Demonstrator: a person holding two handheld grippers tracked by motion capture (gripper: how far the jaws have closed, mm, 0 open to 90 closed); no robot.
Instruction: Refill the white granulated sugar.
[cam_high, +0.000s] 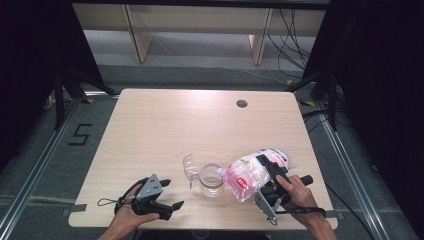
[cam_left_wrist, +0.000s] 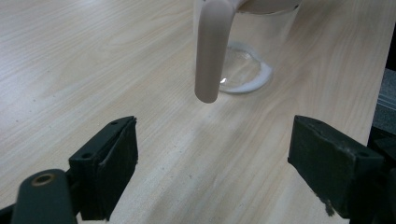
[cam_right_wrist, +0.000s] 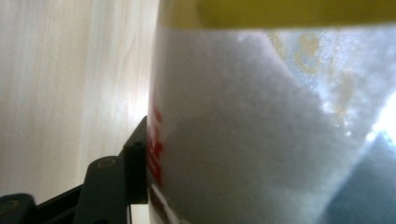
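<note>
Refill pouch (cam_high: 252, 172) is clamped in the right gripper (cam_high: 267, 175), tilted spout-first over the glass jug (cam_high: 211, 181) on the worktop (cam_high: 165, 125); pouring seems underway, needing steeper tilt next, while the left gripper (cam_high: 167, 195) waits apart.

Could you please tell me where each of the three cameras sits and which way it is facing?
High view: above the person's side of the table, looking forward and down; both forearms, the left gripper and the right gripper show.
Left gripper view: on the left gripper, looking along its open jaws at the glass jug.
Right gripper view: on the right gripper, pressed close against the bag of white powder; one black jaw shows.
Shared: the jug appears in the high and left gripper views; the bag in the high and right gripper views.
</note>
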